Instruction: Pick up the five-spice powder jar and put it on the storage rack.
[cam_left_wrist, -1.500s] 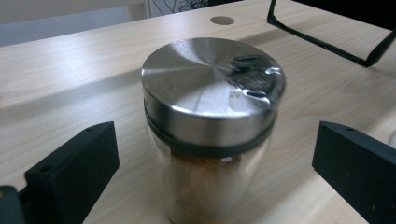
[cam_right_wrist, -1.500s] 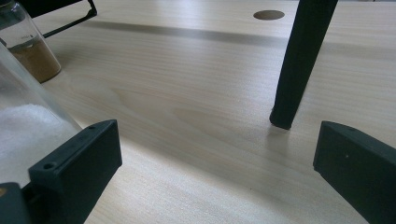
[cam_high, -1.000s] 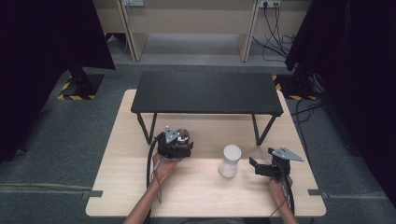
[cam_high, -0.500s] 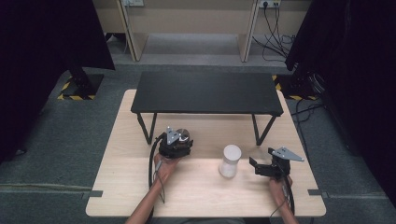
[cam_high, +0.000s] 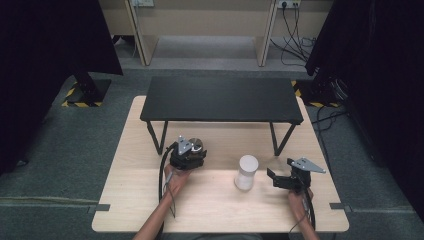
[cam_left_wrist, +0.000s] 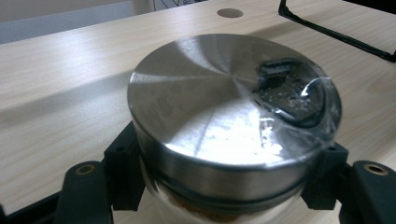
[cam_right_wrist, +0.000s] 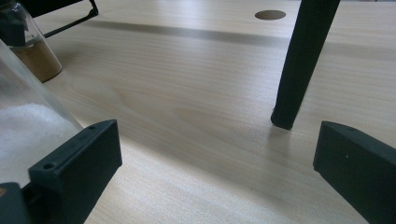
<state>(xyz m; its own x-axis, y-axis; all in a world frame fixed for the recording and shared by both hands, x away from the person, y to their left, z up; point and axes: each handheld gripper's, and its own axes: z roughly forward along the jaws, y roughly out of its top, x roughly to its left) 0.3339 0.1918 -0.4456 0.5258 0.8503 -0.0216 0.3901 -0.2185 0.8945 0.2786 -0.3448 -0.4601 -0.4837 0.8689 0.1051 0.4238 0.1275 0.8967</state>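
Observation:
A glass jar with a shiny steel lid (cam_left_wrist: 224, 107) and brown powder inside stands on the wooden table (cam_high: 215, 210). My left gripper (cam_left_wrist: 224, 179) is shut on it, a black jaw pressed against each side just under the lid. From above, the left gripper (cam_high: 191, 153) and the jar's lid (cam_high: 196, 144) sit left of centre, just in front of the black stand. A white-filled jar (cam_high: 246, 172) stands to the right. My right gripper (cam_high: 273, 179) is open and points at it from the right, apart from it. In the right gripper view (cam_right_wrist: 215, 163), that jar (cam_right_wrist: 23, 135) is just outside the left jaw.
A low black stand (cam_high: 220, 97) spans the back of the table; one of its legs (cam_right_wrist: 299, 65) is planted close ahead of the right gripper. The brown-powder jar (cam_right_wrist: 37, 56) shows farther off. Bare wood lies along the near edge between the two forearms.

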